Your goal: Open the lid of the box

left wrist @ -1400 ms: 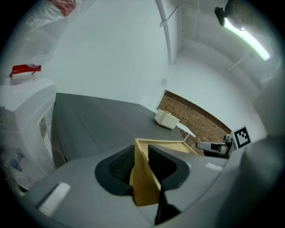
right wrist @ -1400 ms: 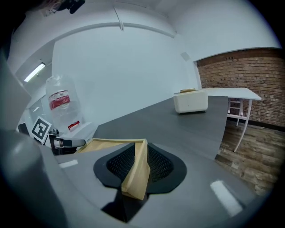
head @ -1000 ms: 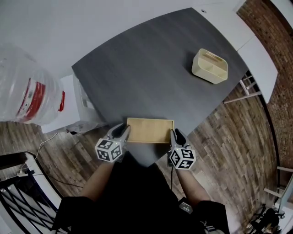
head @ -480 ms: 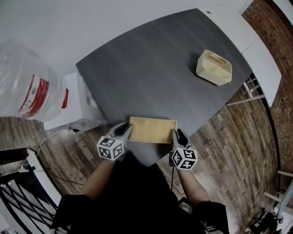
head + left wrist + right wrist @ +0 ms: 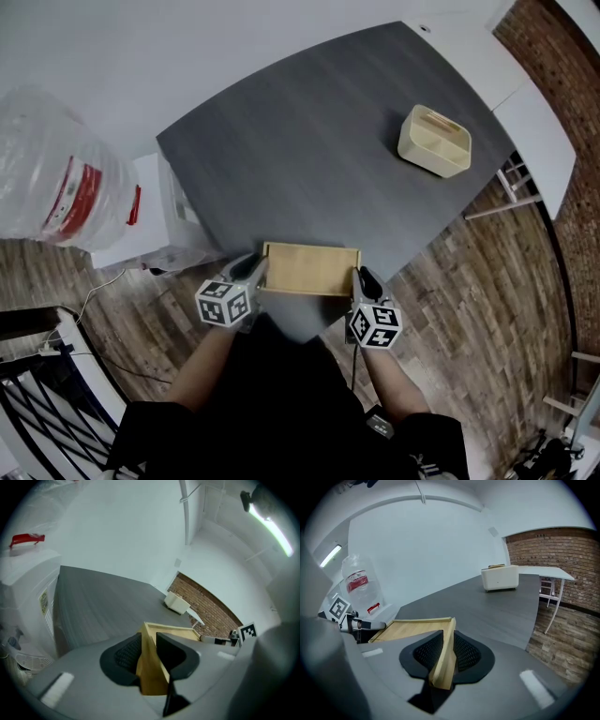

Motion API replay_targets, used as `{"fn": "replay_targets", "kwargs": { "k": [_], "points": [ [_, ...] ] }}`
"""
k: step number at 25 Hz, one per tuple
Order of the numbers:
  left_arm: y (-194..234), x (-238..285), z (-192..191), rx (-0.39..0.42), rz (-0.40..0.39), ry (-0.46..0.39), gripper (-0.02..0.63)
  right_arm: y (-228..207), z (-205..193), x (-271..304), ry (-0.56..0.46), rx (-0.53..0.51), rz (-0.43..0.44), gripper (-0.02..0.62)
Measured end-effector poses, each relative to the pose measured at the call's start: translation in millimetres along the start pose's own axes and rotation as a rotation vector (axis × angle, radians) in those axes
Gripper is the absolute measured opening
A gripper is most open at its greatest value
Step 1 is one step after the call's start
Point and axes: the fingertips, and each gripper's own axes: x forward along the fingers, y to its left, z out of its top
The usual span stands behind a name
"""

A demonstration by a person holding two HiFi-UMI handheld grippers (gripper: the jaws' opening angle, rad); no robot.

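Observation:
A shallow light-wood box (image 5: 309, 268) with a raised rim lies flat at the near edge of the dark grey table (image 5: 309, 159). My left gripper (image 5: 255, 271) grips its left end; in the left gripper view the dark pads (image 5: 126, 653) press on the box's end wall (image 5: 151, 667). At the box's right end, my right gripper (image 5: 361, 278) has its jaws closing. In the right gripper view its pads (image 5: 466, 652) sit against both sides of the thin wooden wall (image 5: 446, 656). The box's inside (image 5: 410, 629) looks bare.
A cream caddy with a handle (image 5: 434, 141) stands at the table's far right. To the left, off the table, a large water bottle (image 5: 56, 187) sits on a white dispenser (image 5: 155, 220). A white table (image 5: 534, 122) lies beyond the right edge. Wood floor runs below.
The box and both grippers keep their places at the near table edge. Only the head view has shifted slightly.

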Motion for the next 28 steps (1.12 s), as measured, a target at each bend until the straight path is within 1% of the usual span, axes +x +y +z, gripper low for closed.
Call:
{"fn": "replay_targets", "kwargs": {
  "k": [2,5,10,15,22,28],
  "points": [
    [-0.5,-0.1,-0.1,0.002,0.001,0.002,0.094,-0.7,-0.4,0.0,0.004,0.0,0.005,0.07],
    [-4.5,0.9,0.4,0.006,-0.009,0.005,0.052,-0.4,0.3,0.1,0.01,-0.006,0.011,0.057],
    [-4.0,1.6,0.4,0.007,0.0,0.01,0.049,-10.1,1.0,-2.3,0.011,-0.01,-0.018,0.054],
    [-2.0,1.7,1.0,0.008,0.022,0.006,0.049,-32.8,3.3,-8.5,-0.005,0.025,-0.064,0.046],
    [-0.9,2.0,1.2,0.009,0.041,0.007,0.048,-36.2,4.6,-9.1,-0.01,0.023,-0.07,0.044],
    [-0.3,2.5,0.6,-0.001,0.058,0.004,0.048,-50.0,5.6,-12.9,-0.009,0.015,-0.105,0.043]
  ]
}}
